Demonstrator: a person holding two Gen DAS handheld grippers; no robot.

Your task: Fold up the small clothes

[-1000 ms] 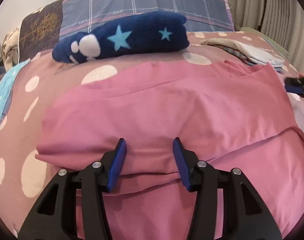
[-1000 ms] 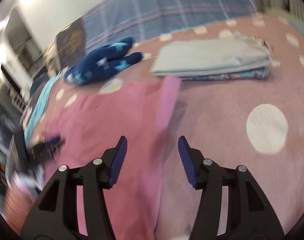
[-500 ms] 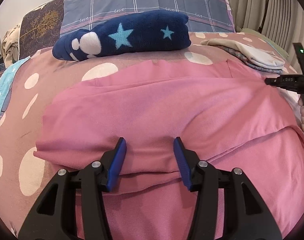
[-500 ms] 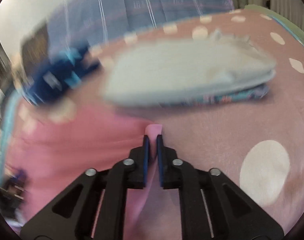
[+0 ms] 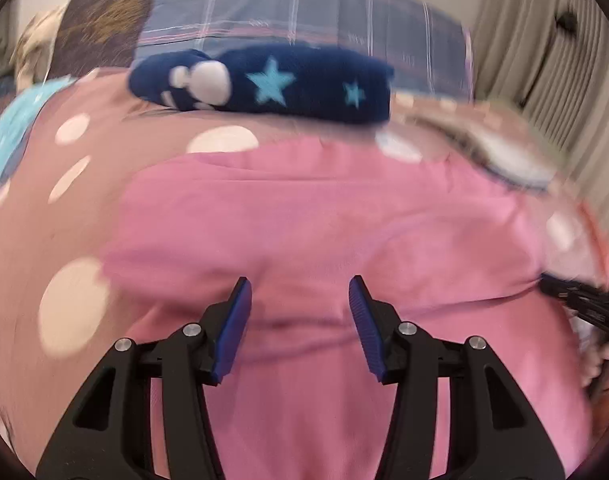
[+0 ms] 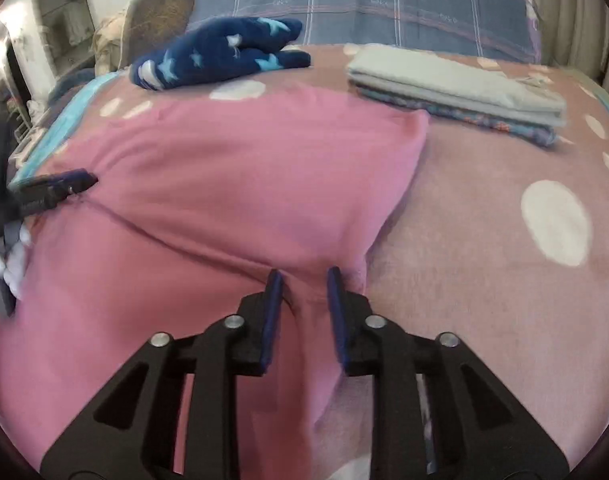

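Observation:
A pink garment (image 5: pixel 324 216) lies spread on the spotted pink blanket (image 5: pixel 36 216), with one part folded over the rest. My left gripper (image 5: pixel 300 300) is open and empty, its fingers low over the folded edge on the left side. In the right wrist view the same garment (image 6: pixel 224 184) fills the middle. My right gripper (image 6: pixel 302 290) is partly open, with a ridge of pink cloth between its fingers at the garment's right edge. The left gripper's tip shows there at the far left (image 6: pixel 60 186). The right gripper shows at the left view's right edge (image 5: pixel 576 300).
A navy plush with light blue stars (image 6: pixel 220 54) lies at the back of the bed. A stack of folded clothes (image 6: pixel 460 92) sits at the back right. A plaid pillow (image 6: pixel 384 0) stands behind. Curtains (image 5: pixel 552 60) hang at the right.
My right gripper, shut on the pink sleeve half a second ago, has drawn it across, laid it down and opened part way. My left gripper has shifted slightly and stays open.

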